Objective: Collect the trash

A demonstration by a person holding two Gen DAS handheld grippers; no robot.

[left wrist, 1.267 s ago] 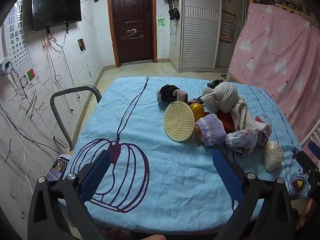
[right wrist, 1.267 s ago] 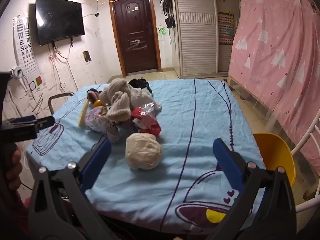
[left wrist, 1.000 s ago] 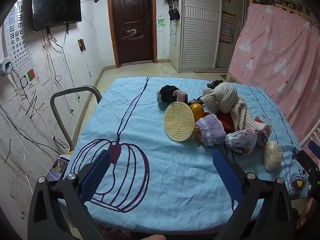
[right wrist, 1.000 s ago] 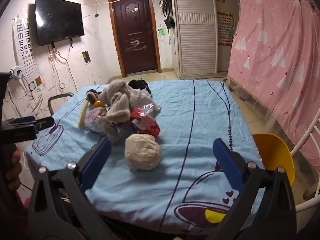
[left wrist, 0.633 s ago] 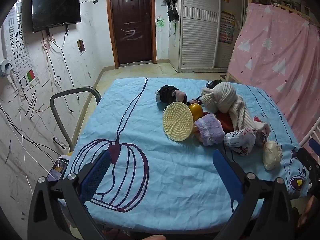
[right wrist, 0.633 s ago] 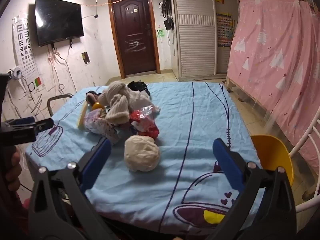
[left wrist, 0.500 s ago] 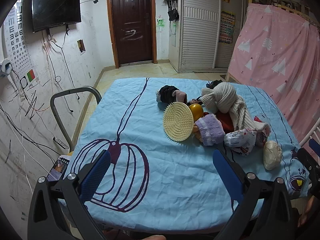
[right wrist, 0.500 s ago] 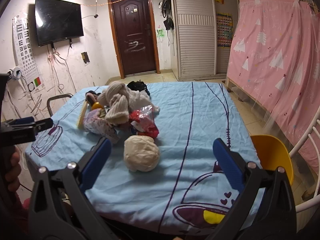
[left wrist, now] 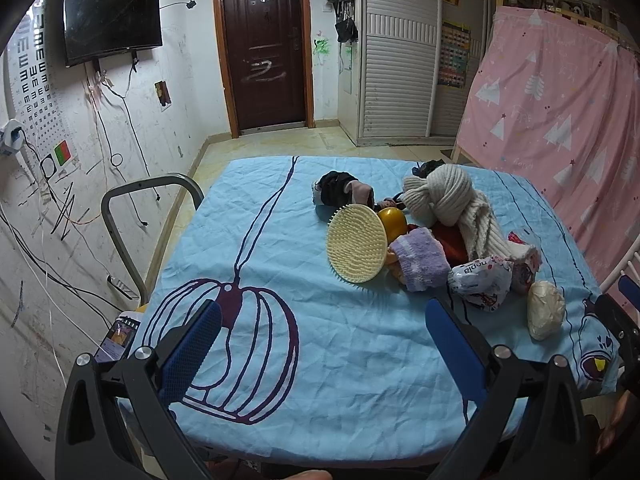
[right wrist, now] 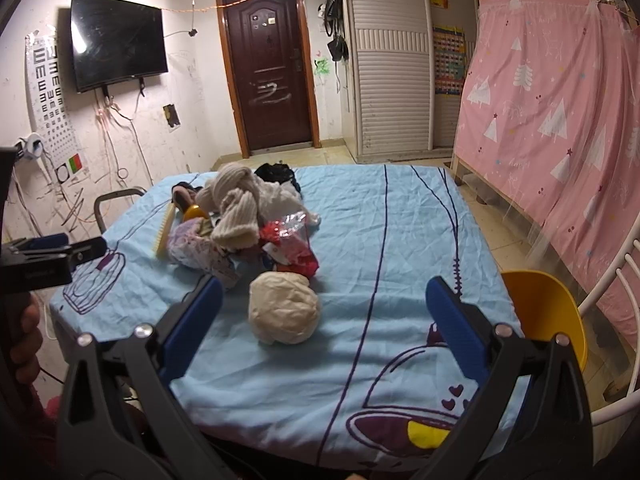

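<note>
A heap of things lies on the blue bedsheet (left wrist: 280, 240). In it are a crumpled cream paper ball (right wrist: 284, 308) (left wrist: 545, 315), a white printed wrapper (left wrist: 480, 282), a clear and red plastic wrapper (right wrist: 289, 240), a cream knitted scarf (left wrist: 452, 200), a purple sock (left wrist: 418, 258), a yellow round brush (left wrist: 357, 249) and a yellow ball (left wrist: 393, 218). My left gripper (left wrist: 320, 344) hovers open over the near left of the bed, short of the heap. My right gripper (right wrist: 320, 320) stands open with the paper ball just ahead between its fingers, untouched.
A yellow chair (right wrist: 548, 312) with a white frame stands at the bed's right side. A grey metal rail (left wrist: 132, 208) and a phone (left wrist: 118, 334) sit at the left. Beyond are a pink curtain (right wrist: 552, 112), a dark door (left wrist: 266, 44) and a wall TV (left wrist: 108, 10).
Both views have shifted only slightly; the right gripper has drifted a little, with the paper ball sliding left in its view. Nothing was grasped or released.
</note>
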